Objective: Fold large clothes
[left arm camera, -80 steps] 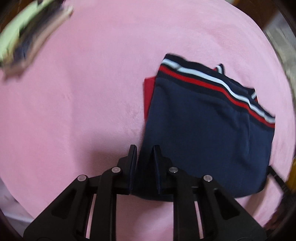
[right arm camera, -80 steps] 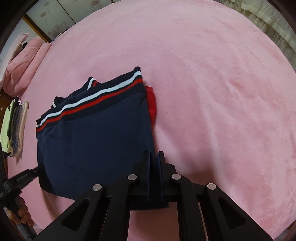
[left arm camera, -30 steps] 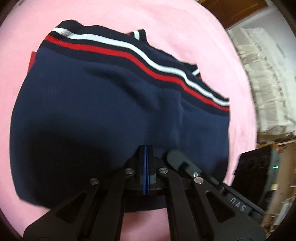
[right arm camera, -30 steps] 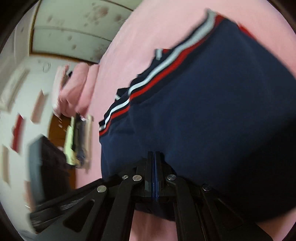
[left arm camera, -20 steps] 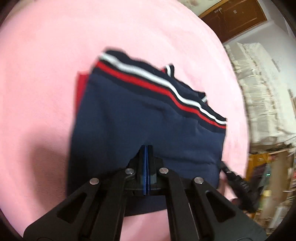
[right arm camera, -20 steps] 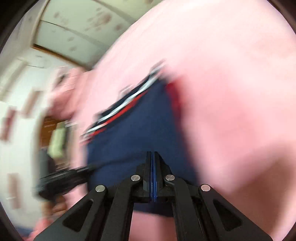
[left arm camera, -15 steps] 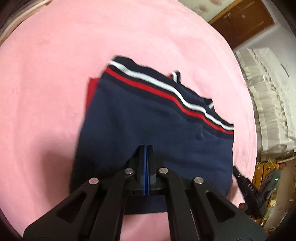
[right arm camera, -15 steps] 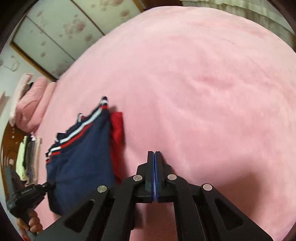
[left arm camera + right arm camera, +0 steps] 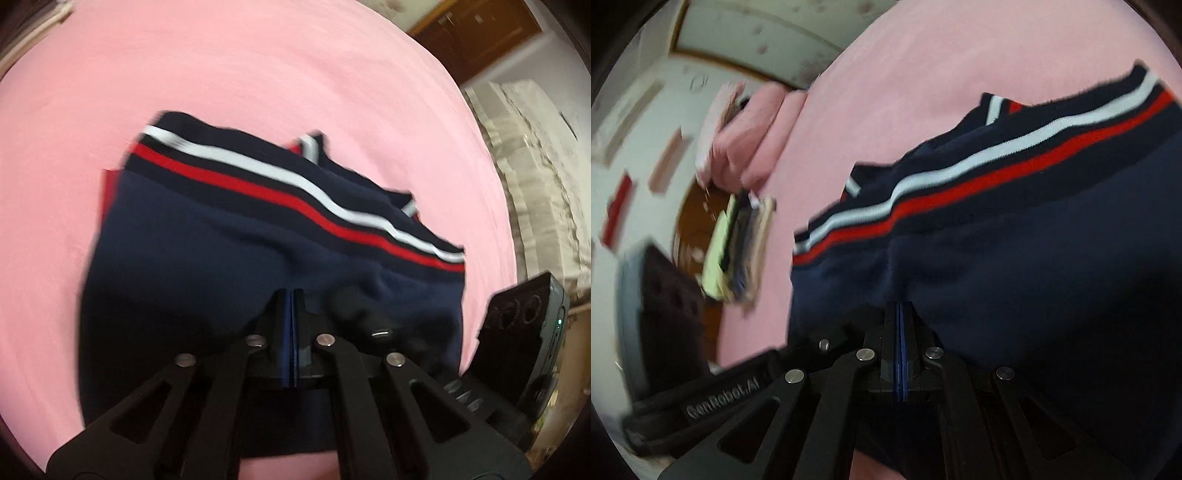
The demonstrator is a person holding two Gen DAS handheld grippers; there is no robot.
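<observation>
Navy knit fabric, one folded garment with a single white stripe and a single red stripe point(image 9: 258, 236), lies spread on the pink plush bed cover point(image 9: 184, 74), away from its edges. Two sets of tongs press on its near hem: the left tongs point(image 9: 291, 306) and right tongs point(image 9: 900, 317), each with fingers pressed together, side by side. One stack of folded clothes point(image 9: 738, 247) sits at the bed's far edge.

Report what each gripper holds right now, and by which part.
Nothing, it seems. The left gripper and right gripper are both shut flush, no cloth showing between, tips over the folded navy garment with red and white stripes.
</observation>
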